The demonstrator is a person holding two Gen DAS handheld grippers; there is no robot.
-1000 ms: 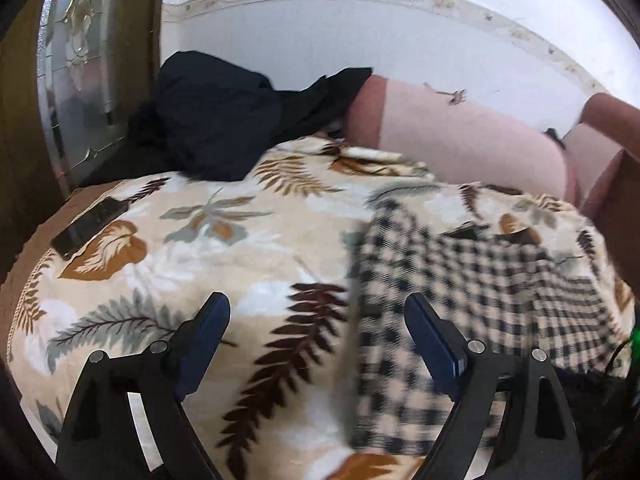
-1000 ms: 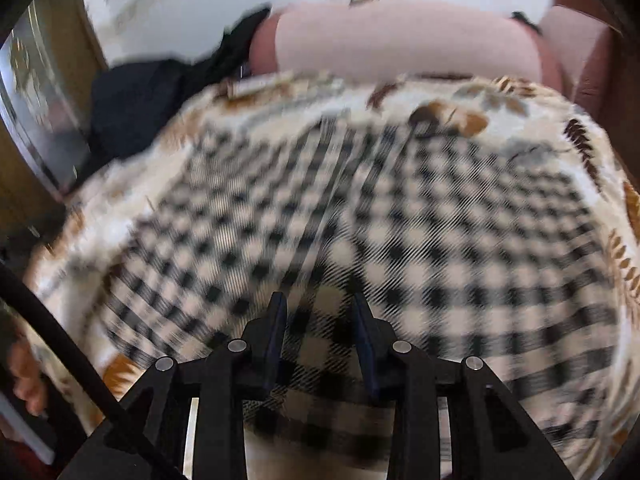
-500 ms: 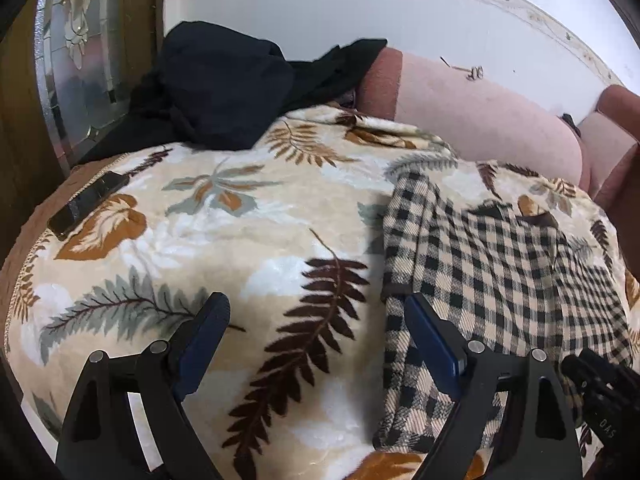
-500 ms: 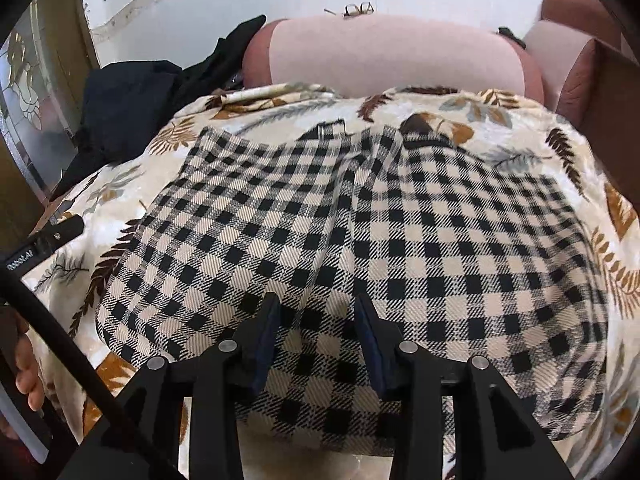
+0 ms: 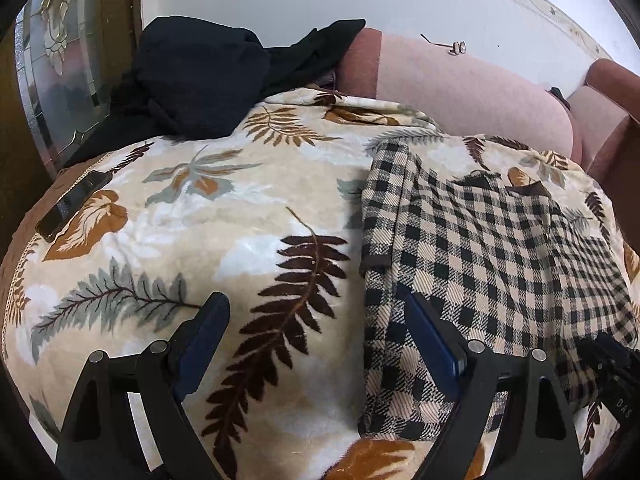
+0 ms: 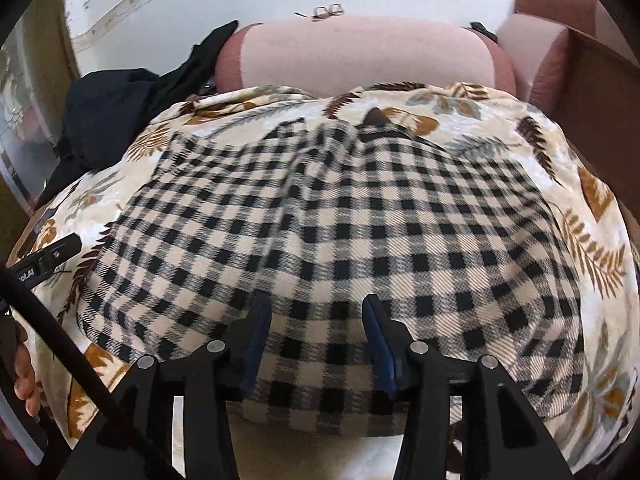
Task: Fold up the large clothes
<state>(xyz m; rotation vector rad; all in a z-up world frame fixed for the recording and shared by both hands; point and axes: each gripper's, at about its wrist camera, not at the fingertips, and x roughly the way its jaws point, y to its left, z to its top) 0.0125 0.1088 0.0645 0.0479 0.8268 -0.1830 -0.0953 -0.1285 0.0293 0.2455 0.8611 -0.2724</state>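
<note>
A black-and-cream checked garment [image 6: 340, 224] lies folded on a leaf-print blanket [image 5: 192, 216]; in the left wrist view the garment [image 5: 480, 248] sits at the right. My left gripper [image 5: 316, 320] is open above the blanket at the garment's left edge, its right finger over the cloth. My right gripper [image 6: 316, 320] is open over the garment's near hem, holding nothing.
A black clothes pile [image 5: 200, 76] lies at the back left beside a glass door [image 5: 56, 80]. Pink sofa cushions [image 6: 360, 56] stand behind, with spectacles [image 6: 328, 10] on top. A dark phone-like object [image 5: 72, 204] lies on the blanket's left edge.
My right gripper has opened wider over the hem. The left gripper has stayed open and shifted slightly closer to the garment's left edge. The views went from blurred to steady.
</note>
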